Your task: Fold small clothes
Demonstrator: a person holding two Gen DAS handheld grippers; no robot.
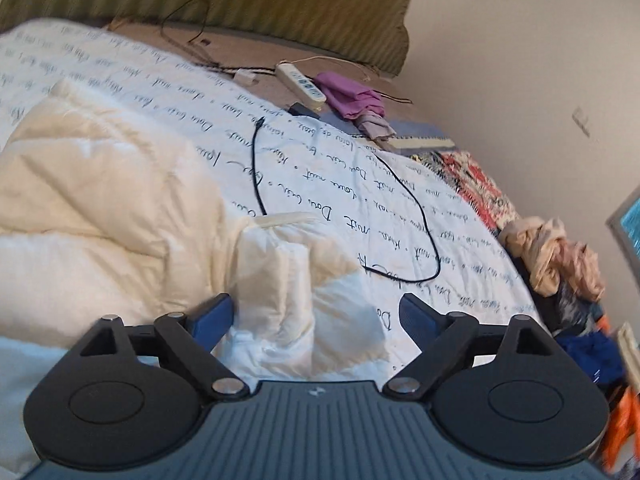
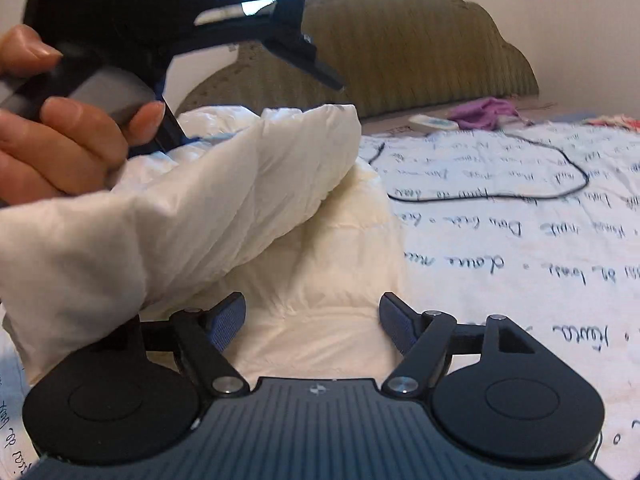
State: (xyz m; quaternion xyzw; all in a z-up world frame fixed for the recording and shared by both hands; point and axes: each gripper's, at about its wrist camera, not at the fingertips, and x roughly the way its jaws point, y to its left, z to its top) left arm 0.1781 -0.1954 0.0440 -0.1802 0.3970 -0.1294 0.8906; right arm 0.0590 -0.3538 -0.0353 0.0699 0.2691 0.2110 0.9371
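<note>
Left wrist view: the left hand-held gripper [image 1: 316, 316] is spread wide, empty, over a cream padded garment [image 1: 120, 208] on the bed [image 1: 360, 184]. The right hand-held gripper [image 2: 312, 320] is likewise open. Folding is judged partly done; the bunched sleeve [image 2: 224, 184] remains unflattened.

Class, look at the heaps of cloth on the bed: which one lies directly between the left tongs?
The cream padded garment; the purple cloth and the peach bundle lie far off by the wall side.

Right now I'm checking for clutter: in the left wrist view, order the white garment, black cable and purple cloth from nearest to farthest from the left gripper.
1. White garment, between the open left gripper fingers.
2. Black cable, mid-bed.
3. Purple cloth, far edge.
</note>
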